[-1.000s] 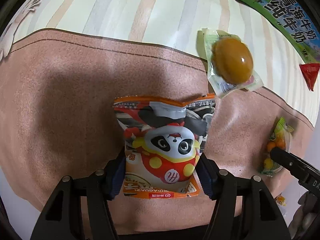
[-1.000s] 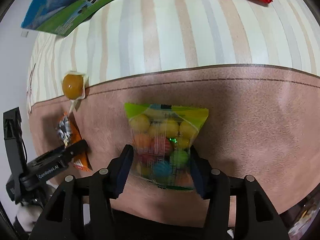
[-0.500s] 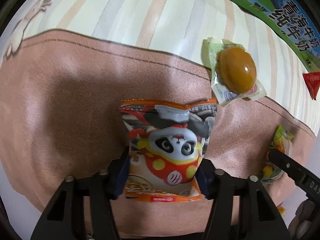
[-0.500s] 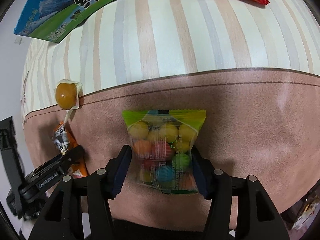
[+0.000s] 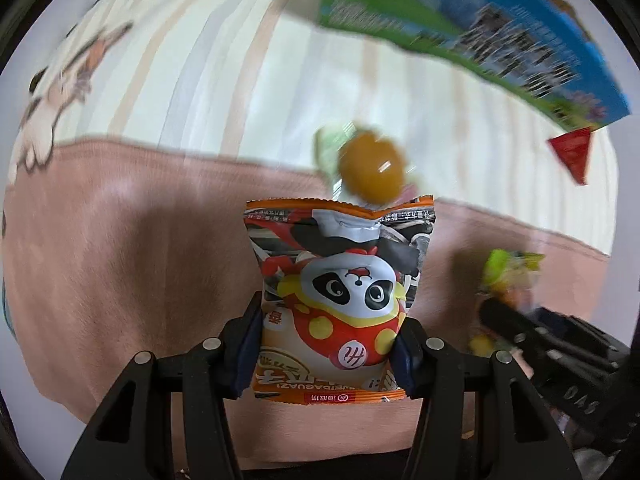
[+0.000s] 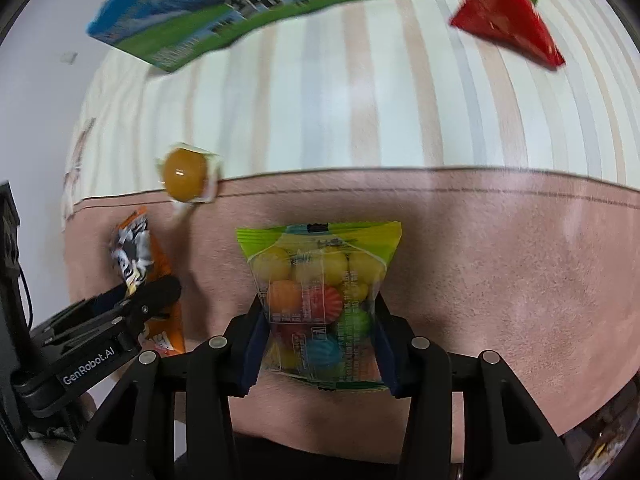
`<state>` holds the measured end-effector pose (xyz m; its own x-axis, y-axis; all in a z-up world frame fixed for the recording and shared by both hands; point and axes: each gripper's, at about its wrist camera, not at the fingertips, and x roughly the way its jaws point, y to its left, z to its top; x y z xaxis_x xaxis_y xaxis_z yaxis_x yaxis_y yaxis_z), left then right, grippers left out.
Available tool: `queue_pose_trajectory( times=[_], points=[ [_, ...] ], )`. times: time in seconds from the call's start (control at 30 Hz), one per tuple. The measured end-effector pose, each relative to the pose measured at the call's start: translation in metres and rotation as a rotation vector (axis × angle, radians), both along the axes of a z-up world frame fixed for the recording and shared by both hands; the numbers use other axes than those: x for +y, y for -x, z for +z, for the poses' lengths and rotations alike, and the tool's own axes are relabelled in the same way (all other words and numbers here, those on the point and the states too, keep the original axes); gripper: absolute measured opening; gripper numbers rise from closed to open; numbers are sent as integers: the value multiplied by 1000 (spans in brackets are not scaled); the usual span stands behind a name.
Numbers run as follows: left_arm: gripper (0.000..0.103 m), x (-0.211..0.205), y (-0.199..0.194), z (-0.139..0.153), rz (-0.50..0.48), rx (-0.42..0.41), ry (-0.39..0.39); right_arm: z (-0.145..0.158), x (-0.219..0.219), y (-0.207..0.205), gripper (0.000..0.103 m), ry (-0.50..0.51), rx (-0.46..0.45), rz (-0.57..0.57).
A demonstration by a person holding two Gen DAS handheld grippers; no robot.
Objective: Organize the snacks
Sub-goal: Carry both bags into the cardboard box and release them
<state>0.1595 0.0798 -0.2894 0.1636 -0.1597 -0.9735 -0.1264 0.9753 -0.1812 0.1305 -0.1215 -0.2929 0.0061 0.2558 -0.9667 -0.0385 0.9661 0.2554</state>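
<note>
panda packet [image 5: 340,300] sits clamped in left tool [image 5: 326,354], candy bag [image 6: 320,300] in right tool [image 6: 318,354].

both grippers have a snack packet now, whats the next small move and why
Probably carry both packets forward toward the blue-green milk box. The left gripper is shut on the panda packet and the right gripper on the candy-ball bag. Only the egg pouch and red packet lie ahead. Where the snacks belong isn't visible, so that target is a guess.
</note>
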Motion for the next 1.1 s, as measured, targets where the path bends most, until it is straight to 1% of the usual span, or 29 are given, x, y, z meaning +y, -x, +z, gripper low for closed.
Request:
queue_pose_trajectory(
  times=[0.07,0.13,0.27,0.3,0.4,0.43,0.47,0.57,0.67,0.73,0.77,0.8,0.87,0.93,1.03,1.1],
  points=[
    [52,-2,-5,19,-5,-32,17,8,-4,-2,48,-16,-16,3],
    [52,-4,-12,36,-10,-62,35,23,-9,-9,48,-39,-38,-2],
    [52,-11,-30,77,-39,-136,67,63,-23,-29,48,-87,-89,-20],
    [52,-14,-38,89,-48,-157,74,69,-23,-31,48,-95,-99,-26],
    [52,-20,-60,125,-81,-219,77,101,-32,-47,48,-128,-153,-39],
    [52,-21,-67,135,-87,-234,77,115,-36,-57,48,-144,-176,-44],
    [52,-24,-76,141,-92,-248,76,122,-38,-63,48,-152,-186,-44],
    [52,-32,-118,170,-133,-266,73,150,-42,-93,48,-168,-239,-47],
    [52,-44,-170,174,-157,-256,56,168,-43,-135,48,-158,-284,-51],
    [52,-46,-201,172,-162,-233,65,176,-42,-167,48,-112,-320,-51],
    [52,-48,-223,171,-163,-215,68,177,-45,-180,48,-96,-326,-52],
    [52,-51,-236,170,-172,-197,73,177,-46,-195,48,-81,-327,-55],
    [52,-56,-273,158,-169,-144,87,173,-49,-229,48,-51,-319,-65],
    [52,-61,-299,147,-175,-96,102,166,-52,-258,48,-12,-306,-68],
    [52,-67,-338,124,-170,-28,118,148,-56,-293,48,25,-263,-75],
    [52,-70,-358,112,-166,-2,114,137,-60,-306,48,30,-234,-81]
  ],
)
